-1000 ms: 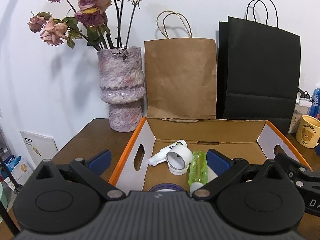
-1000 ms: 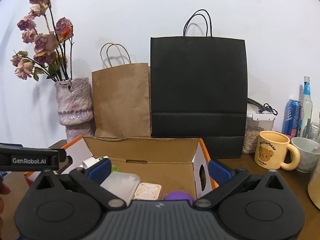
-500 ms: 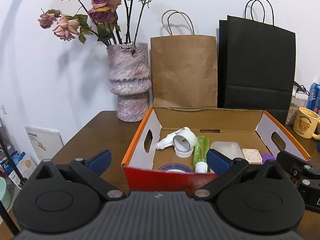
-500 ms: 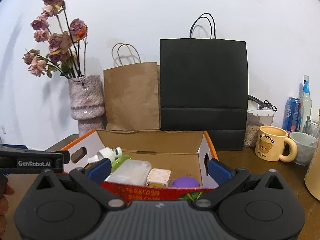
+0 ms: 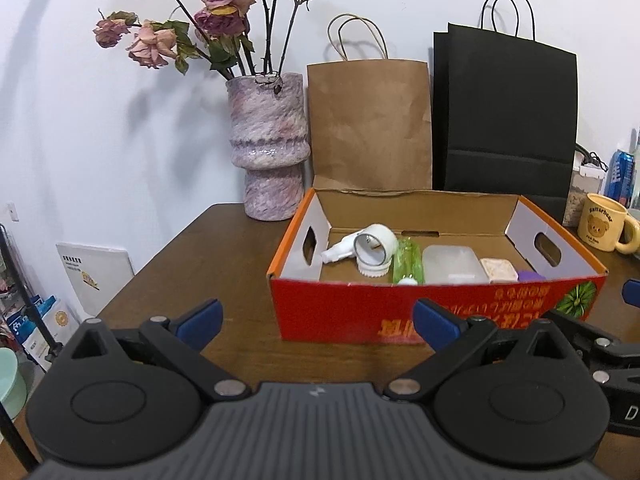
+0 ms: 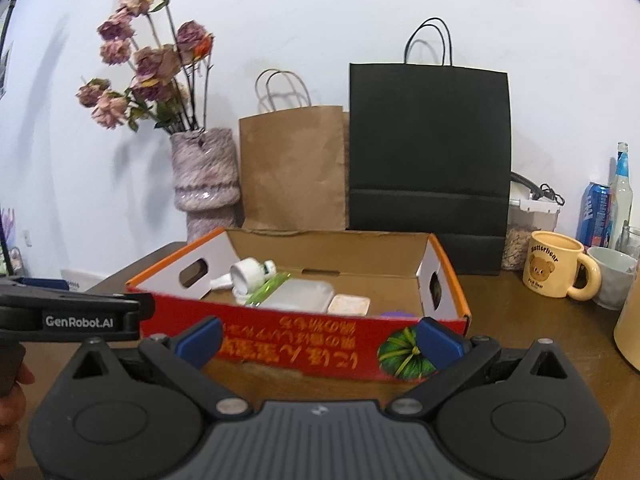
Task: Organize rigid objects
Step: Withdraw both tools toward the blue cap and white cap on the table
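I find the box (image 5: 436, 308) at centre frame on the table (image 5: 224, 264), already holding a white bottle (image 5: 370, 250), a green bottle (image 5: 408, 258), a clear container (image 5: 452, 264), a small square tub (image 5: 498, 270) and a purple item (image 5: 530, 276) side by side. My left gripper (image 5: 316, 320) and right gripper (image 6: 318, 338) both stand with jaws apart and nothing between them, short of the box's near wall. No loose item shows on the table in front, so I judge the sorting complete or nearly so.

Both wrist views low over the bench (image 5: 240, 264), facing the far wall, close to the box's (image 5: 436, 312) red near side. Left view from nearer the left corner, right view (image 6: 304, 344) further right. Shared: box, vase (image 6: 204, 184), paper bags (image 5: 370, 124).
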The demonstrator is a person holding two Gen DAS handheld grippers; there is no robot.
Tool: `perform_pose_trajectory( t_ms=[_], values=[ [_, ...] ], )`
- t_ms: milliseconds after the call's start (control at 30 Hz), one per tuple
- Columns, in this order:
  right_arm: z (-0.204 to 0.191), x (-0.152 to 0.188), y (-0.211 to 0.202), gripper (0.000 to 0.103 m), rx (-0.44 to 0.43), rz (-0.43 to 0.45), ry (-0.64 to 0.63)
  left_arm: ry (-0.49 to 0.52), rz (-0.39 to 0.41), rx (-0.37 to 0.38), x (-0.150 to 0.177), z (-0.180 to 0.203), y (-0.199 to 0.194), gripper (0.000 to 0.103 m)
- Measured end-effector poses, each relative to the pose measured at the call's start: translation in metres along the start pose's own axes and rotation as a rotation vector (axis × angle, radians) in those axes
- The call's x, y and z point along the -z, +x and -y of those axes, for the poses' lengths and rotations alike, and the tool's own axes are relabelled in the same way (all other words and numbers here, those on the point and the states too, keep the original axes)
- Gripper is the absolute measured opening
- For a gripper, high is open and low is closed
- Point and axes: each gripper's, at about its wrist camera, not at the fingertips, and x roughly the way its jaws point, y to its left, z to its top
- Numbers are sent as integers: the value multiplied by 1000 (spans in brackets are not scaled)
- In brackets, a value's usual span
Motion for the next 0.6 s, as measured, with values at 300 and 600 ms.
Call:
perform_pose_trajectory(
  t_ms=[300, 600],
  values=[
    [-17, 18, -15, 103, -35, -45, -38, 4, -16, 3, 20, -13, -19, 103],
    [-37, 33, -24, 103, -86, -102, -76, -11, -30, 4, 39, -33, -35, 103]
  ],
)
